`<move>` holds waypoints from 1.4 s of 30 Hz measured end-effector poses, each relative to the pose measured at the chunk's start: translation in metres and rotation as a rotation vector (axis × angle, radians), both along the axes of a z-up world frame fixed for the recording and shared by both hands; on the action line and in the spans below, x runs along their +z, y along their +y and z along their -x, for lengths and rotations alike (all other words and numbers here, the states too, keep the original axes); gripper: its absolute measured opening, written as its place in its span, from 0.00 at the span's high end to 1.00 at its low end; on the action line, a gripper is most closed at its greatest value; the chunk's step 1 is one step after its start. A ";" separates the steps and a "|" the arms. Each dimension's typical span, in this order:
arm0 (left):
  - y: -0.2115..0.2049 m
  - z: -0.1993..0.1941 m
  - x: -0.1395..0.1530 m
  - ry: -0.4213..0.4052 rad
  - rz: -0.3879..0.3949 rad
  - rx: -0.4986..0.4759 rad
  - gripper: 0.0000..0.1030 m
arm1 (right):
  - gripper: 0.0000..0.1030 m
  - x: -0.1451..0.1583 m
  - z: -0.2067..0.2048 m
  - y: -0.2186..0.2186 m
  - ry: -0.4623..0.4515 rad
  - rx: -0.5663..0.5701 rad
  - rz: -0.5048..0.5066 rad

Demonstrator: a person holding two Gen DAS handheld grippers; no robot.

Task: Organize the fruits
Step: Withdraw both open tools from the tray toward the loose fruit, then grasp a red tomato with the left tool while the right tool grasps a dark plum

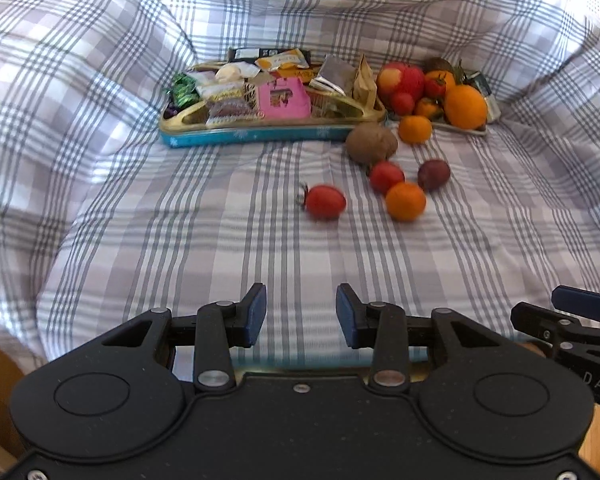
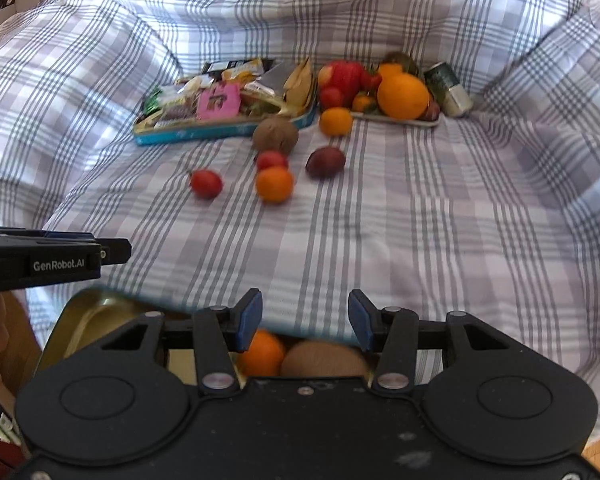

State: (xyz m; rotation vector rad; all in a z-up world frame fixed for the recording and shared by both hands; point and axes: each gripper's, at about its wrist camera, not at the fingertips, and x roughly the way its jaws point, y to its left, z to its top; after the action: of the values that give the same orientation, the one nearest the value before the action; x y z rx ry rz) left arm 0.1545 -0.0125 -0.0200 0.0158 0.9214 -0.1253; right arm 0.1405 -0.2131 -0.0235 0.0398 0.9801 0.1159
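We are hovering both the left gripper (image 1: pixel 301 314) and right gripper (image 2: pixel 305 318) part-open and empty over the checked bedspread (image 1: pixel 300 248), with 6 loose fruits (image 1: pixel 405 201) lying near the snack tin (image 1: pixel 260 136) at its far edge.

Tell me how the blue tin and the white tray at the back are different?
The blue tin is packed with wrapped snacks; the white tray is piled with fruit, including a big orange. The tin is larger with taller walls; the tray is small and shallow. The tin sits left of the tray. Both rest on the checked cloth.
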 end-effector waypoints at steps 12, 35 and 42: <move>-0.018 -0.051 -0.010 -0.020 -0.057 -0.105 0.54 | 0.52 -0.025 -0.065 -0.007 0.054 -0.047 -0.007; -0.029 -0.102 -0.039 -0.008 -0.044 -0.131 0.54 | 0.52 -0.051 -0.138 -0.003 0.048 -0.057 -0.039; -0.032 -0.108 -0.047 -0.003 -0.049 -0.132 0.53 | 0.52 -0.062 -0.159 -0.001 0.047 -0.061 -0.045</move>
State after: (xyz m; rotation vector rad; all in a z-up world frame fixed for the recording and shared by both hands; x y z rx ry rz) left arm 0.2625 -0.0441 -0.0667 0.1223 0.9203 -0.2257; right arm 0.3000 -0.2138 -0.0852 0.1144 1.0222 0.0812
